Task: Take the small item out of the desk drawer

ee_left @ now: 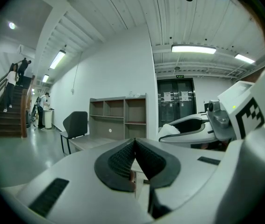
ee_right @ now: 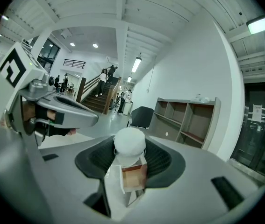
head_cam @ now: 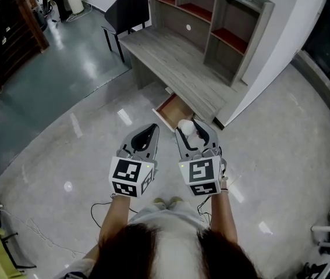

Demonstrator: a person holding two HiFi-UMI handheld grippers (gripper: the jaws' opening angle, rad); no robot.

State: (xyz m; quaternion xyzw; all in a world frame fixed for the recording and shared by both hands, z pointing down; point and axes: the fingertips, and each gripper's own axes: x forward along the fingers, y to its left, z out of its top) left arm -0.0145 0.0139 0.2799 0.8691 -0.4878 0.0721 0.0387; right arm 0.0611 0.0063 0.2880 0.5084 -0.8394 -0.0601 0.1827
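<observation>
**Small item** (head_cam: pixel 186 127): white, rounded, soft-looking; exact kind n/k. No long axis to speak of, near round.

**Location:** out of the drawer (head_cam: pixel 172 110), held up over the floor on our side of it. It is pinched at the jaw tips of the right gripper (head_cam: pixel 190 131), pads pressing it from both sides. In the right gripper view the drawer's wooden inside shows just beneath the item.

**Key relation:** the drawer lies straight ahead of and below the right gripper, along the line of its jaws. It stands pulled open from the desk (head_cam: pixel 176 63), front edge toward us. We judge the take-out done. Any next move, whether a set-down or shutting the drawer, turns on that straight-ahead line.

**Left gripper** (head_cam: pixel 152 131): jaws closed tip to tip, nothing between them. It sits just beside the right one and abt as near the drawer. We rate it the free tool if the drawer front needs a push.

**Hidden / unclear:**
- In the head view the drawer's near end is covered by the item and the right jaw tips.
- We can't tell whether anything else lies in the drawer.
- The item's underside is masked by the jaws.

**Beyond the drawer:**
- Shelf unit (head_cam: pixel 211 16) on the desk.
- Dark chair (head_cam: pixel 127 13) at the desk end farthest from the drawer.
</observation>
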